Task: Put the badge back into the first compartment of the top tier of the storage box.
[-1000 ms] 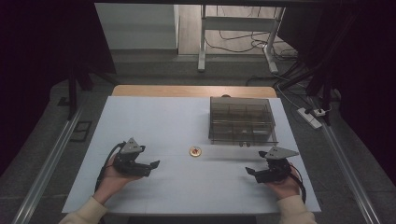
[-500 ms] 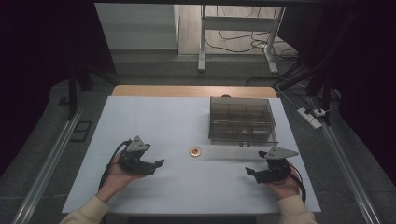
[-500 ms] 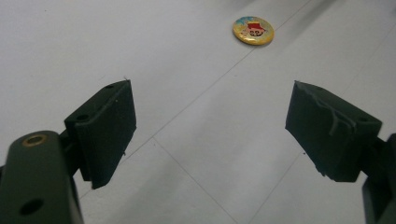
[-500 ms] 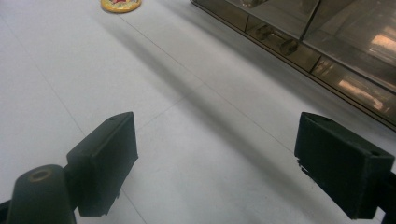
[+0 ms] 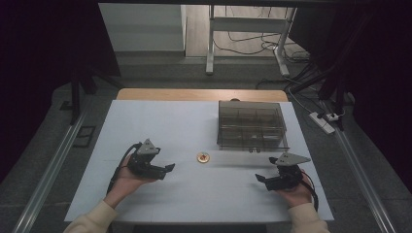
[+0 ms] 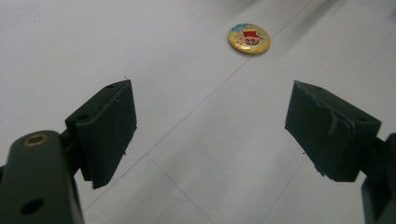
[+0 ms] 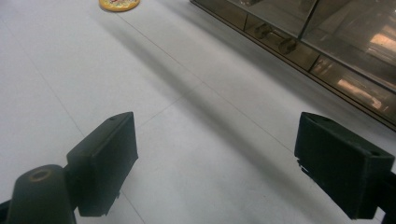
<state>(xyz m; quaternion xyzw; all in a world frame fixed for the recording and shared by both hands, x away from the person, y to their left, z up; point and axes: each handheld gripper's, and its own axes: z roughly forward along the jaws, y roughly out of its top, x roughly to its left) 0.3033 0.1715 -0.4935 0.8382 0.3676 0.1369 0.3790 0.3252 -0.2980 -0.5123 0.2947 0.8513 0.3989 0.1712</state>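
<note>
Left gripper (image 5: 167, 168) agape, open tabletop (image 5: 160, 121) short of badge (image 5: 202, 157)

Open tabletop (image 5: 194, 121) between left gripper (image 5: 167, 168) and badge (image 5: 203, 157); straight path, jaws wide apart with bare surface between them. Same between right gripper (image 5: 260, 178) and badge, passable across the near half. Sole obstruction: clear compartment box (image 5: 250, 125) at far right, its front wall just beyond the right gripper, blocking forward travel there.
</note>
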